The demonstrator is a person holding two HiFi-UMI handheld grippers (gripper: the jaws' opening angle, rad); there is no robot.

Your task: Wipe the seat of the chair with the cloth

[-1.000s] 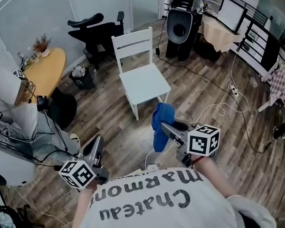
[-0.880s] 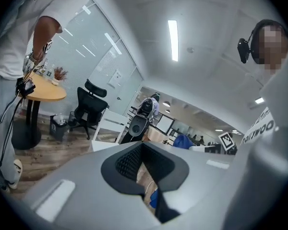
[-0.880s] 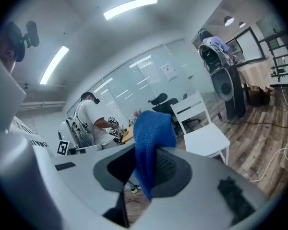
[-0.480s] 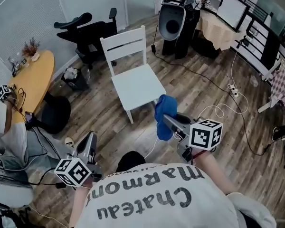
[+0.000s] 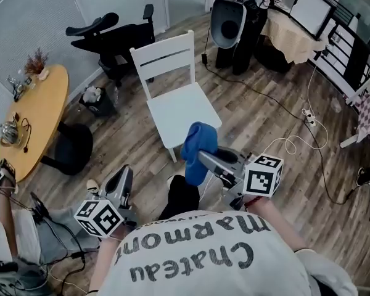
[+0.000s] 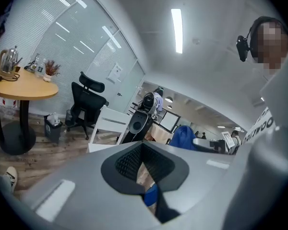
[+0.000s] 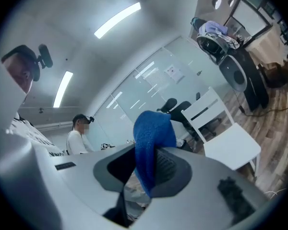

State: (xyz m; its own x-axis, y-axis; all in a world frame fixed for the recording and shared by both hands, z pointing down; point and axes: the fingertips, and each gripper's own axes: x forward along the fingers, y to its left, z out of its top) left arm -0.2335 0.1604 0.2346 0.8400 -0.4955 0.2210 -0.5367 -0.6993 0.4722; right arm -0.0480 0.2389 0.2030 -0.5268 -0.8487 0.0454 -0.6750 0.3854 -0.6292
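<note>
A white wooden chair (image 5: 179, 106) stands on the plank floor ahead of me, its seat bare. My right gripper (image 5: 205, 158) hangs in the air just short of the seat's front edge, shut on a blue cloth (image 5: 197, 145) that droops from its jaws. In the right gripper view the blue cloth (image 7: 151, 143) is clamped between the pads, with the chair (image 7: 230, 145) beyond at the right. My left gripper (image 5: 124, 182) is low at the left, shut and holding nothing. The left gripper view shows the chair (image 6: 108, 123) and the cloth (image 6: 182, 137) farther off.
A round wooden table (image 5: 37, 113) sits at the left, with a black office chair (image 5: 114, 39) and a small waste bin (image 5: 97, 100) behind the white chair. A tall black device (image 5: 231, 23) stands at the back. Cables (image 5: 296, 140) trail over the floor at the right. Another person (image 5: 12, 239) sits at the lower left.
My right gripper has carried the blue cloth leftward, toward the front of the chair seat. The left gripper has shifted slightly right. The chair now looks a little nearer.
</note>
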